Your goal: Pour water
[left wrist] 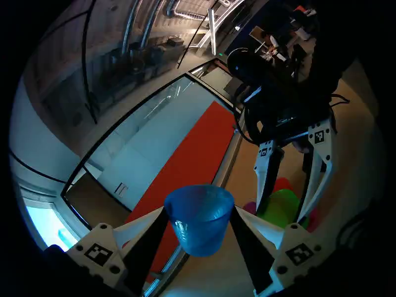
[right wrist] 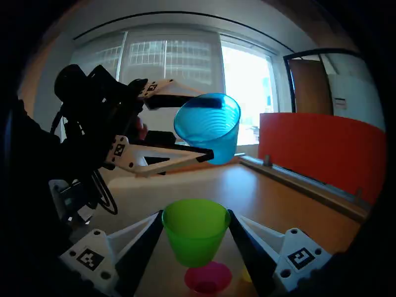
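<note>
A big orange-red board (right wrist: 321, 148) stands along the far edge of the wooden table (right wrist: 277, 193). Behind it are a bright window (right wrist: 173, 64) and a brown door (right wrist: 309, 81). A pink cup (right wrist: 208, 277) sits on the table, right below the green cup (right wrist: 195, 230), which covers part of it. Beside the pink cup is something yellow (right wrist: 246, 274), mostly hidden behind a finger, so I cannot tell what it is.

The right gripper (right wrist: 195, 215) pinches the green cup, with one finger on each side. The left gripper (left wrist: 199, 213) pinches the blue cup (left wrist: 199, 222) the same way. It holds the cup up in the air, higher than the green cup and tipped a little.

I cannot tell if there is water in either cup. There is just a shiny spot low on the blue one.

Both cups are round plastic and wider at the top. The blue one is see-through and has little rings around its wall. The fingers are white with black pads.
</note>
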The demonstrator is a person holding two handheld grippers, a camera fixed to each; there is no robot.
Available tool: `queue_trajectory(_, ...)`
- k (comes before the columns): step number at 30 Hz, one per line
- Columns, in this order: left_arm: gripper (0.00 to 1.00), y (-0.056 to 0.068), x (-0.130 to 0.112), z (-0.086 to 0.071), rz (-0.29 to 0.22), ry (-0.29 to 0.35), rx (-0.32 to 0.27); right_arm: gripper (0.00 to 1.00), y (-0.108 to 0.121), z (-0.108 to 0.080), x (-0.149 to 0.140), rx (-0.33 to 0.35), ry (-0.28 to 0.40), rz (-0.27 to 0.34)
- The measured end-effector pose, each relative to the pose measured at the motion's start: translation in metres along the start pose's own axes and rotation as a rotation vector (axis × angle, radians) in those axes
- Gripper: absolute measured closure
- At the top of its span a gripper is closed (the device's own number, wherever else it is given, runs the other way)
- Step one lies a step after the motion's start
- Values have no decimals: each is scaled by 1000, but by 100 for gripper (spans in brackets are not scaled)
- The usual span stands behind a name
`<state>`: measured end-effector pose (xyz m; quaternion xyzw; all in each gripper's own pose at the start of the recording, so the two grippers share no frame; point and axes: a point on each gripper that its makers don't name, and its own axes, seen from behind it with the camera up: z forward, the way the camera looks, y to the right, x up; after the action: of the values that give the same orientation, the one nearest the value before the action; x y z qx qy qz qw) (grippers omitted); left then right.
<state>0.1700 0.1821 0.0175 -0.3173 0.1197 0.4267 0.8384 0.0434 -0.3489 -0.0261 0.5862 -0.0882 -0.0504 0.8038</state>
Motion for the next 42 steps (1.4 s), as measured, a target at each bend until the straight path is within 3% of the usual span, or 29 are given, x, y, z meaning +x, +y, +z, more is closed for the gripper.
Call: queue_trajectory(42, 15, 3, 2, 0, 118, 7, 9, 5, 4, -3, 0, -6, 9, -2)
